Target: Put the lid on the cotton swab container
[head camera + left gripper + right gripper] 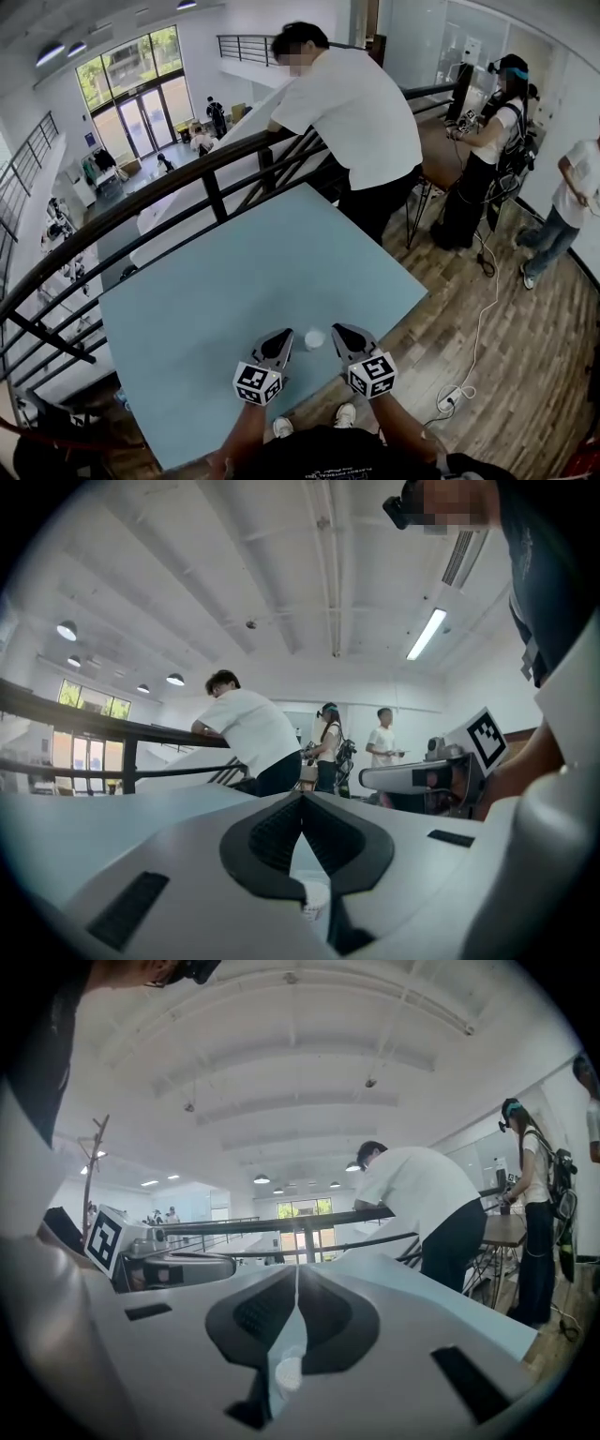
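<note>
On the blue table, cotton swab container between left tool and right tool, both closed, empty

Two grippers showing near: left gripper, right gripper. One cotton swab container sitting on one blue table. Three bystanders standing far right: railing leaner, headset wearer, edge figure.
</note>
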`<state>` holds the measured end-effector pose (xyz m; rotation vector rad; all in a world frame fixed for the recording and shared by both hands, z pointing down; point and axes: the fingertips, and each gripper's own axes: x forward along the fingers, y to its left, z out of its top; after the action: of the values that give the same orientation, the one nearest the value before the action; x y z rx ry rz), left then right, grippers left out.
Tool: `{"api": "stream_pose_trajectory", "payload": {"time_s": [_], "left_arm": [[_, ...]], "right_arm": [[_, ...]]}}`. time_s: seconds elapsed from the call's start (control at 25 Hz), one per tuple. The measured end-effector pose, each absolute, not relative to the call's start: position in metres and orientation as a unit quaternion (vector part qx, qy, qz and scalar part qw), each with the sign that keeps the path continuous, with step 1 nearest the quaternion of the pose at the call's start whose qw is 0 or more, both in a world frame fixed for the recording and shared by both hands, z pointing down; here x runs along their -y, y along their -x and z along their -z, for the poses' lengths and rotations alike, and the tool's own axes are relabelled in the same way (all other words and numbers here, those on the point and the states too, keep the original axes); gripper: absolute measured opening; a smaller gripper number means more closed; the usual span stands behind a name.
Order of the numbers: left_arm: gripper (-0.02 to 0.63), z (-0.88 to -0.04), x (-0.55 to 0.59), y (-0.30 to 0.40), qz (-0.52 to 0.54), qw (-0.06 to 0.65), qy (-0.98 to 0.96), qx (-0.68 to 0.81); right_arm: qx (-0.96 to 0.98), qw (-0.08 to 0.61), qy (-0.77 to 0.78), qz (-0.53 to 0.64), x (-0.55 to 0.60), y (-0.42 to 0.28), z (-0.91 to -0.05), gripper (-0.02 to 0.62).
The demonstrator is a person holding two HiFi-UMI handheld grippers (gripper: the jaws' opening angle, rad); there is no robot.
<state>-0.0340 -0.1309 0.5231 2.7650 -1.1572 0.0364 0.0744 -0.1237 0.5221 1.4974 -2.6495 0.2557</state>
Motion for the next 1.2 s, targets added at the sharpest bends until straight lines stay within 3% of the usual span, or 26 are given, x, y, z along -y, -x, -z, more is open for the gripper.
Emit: {"api": "stream_pose_trajectory", "payload": {"time_s": [0.2, 0.6, 1.2], "left_arm": [[0.011, -0.523, 0.143, 0.027, -0.03, 0.049, -0.905, 0.422], [0.011, -0.547, 0.145, 0.001, -0.041, 0.087, -0.883, 0.46], [0.011, -0.583, 0.156, 0.018, -0.037, 0.102, -0.879, 0.465]], "right_arm": [[0.883, 0.036, -0.46, -0.087, 0.138, -0.085, -0.524, 0.021], [0.903, 0.022, -0.408, -0.131, 0.161, -0.108, -0.55, 0.021], [0.915, 0.071, -0.376, -0.127, 0.174, -0.075, -0.578, 0.021]]}}
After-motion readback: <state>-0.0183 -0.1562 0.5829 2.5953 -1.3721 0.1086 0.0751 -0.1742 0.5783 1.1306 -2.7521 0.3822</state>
